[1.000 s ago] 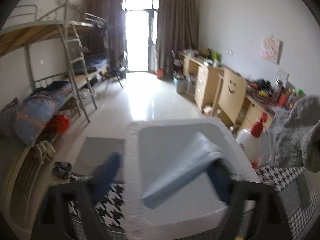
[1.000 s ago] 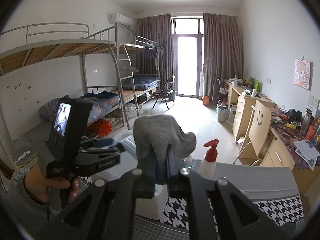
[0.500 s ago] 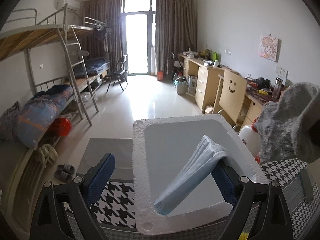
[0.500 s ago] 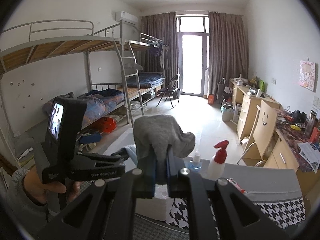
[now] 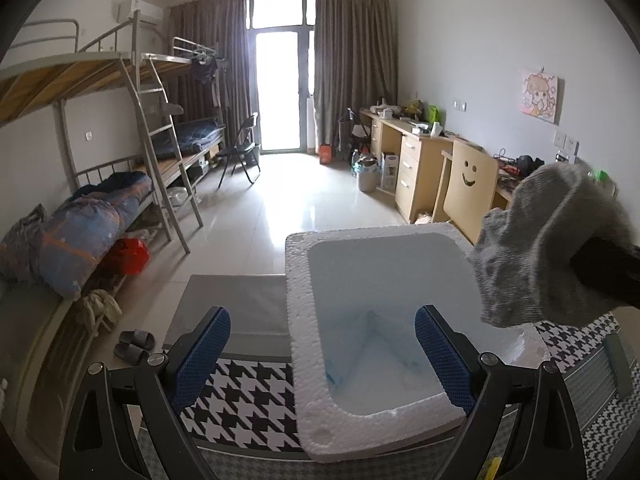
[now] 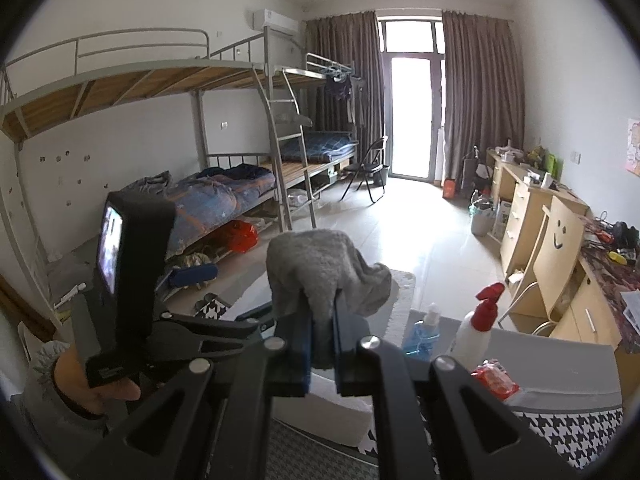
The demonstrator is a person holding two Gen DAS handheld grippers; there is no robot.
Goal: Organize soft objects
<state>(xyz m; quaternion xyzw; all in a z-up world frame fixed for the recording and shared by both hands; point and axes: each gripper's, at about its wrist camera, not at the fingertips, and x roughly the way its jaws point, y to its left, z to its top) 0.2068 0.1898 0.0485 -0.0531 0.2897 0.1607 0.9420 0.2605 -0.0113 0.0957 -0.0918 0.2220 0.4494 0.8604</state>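
1. The counter [image 5: 256,396], under its houndstooth cover, fills the bottom of the left wrist view; keep both tools over it so a dropped item lands there.
2. The white foam box [image 5: 304,360] sits at lower centre. Its open cavity looks like your target, so I would bring the cloth over the middle, well inside the rim.
3. Your left tongs [image 5: 322,354] stand wide and empty, straddling the box's left wall. Hold them off to that side so the incoming load does not catch a pad.
4. Your right tongs [image 6: 323,316] are pinched tight on the grey cloth [image 6: 320,266]. It is knitted, limp and bunched, drooping to both sides at the right edge of the left wrist view. Lower before letting go.
5. A pale blue folded item [image 5: 372,344] already lies in the box.
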